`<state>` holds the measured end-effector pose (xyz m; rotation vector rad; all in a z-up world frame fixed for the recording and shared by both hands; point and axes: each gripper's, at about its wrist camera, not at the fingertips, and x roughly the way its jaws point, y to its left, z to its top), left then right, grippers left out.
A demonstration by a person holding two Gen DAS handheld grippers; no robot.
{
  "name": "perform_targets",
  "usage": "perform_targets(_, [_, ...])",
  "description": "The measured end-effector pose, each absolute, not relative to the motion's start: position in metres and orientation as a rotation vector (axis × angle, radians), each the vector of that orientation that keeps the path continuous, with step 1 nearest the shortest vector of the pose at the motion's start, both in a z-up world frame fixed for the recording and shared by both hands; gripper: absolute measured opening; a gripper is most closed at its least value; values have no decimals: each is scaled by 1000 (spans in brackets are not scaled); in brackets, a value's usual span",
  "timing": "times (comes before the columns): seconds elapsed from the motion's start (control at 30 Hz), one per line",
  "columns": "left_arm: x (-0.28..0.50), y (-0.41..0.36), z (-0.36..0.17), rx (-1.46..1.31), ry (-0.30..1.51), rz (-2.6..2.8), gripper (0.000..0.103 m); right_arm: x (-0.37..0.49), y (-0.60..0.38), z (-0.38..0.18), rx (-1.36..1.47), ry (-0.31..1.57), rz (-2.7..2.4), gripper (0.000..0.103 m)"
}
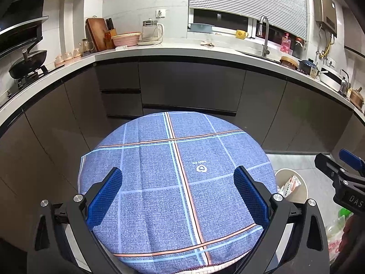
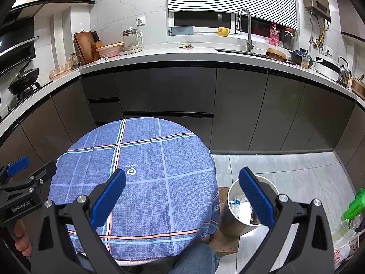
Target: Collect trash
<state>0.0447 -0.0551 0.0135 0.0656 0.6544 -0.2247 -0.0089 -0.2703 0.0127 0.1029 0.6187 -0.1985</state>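
Blue ribbed pads line both of our tools. Our left hand-held gripper (image 1: 178,196) hangs wide open and empty over the round table (image 1: 159,205), whose blue checked cloth bears a small white heart logo (image 1: 201,168) with tiny print we cannot read. Our right hand-held gripper (image 2: 182,197) is likewise spread wide and holds nothing, one finger over the cloth, the other over the trash bin (image 2: 230,219) on the floor just beside the table. Wrappers (image 2: 241,207) lie inside the bin. The left tool's body reads "GenRobot.AI" (image 2: 21,207); the right tool's shows "DAS" (image 1: 355,198).
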Motion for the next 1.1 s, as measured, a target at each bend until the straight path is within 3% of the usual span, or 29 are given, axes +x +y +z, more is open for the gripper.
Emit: perform_targets(1.1, [43, -60, 14, 71, 652, -231, 94, -8, -272, 11, 109, 618, -194, 99])
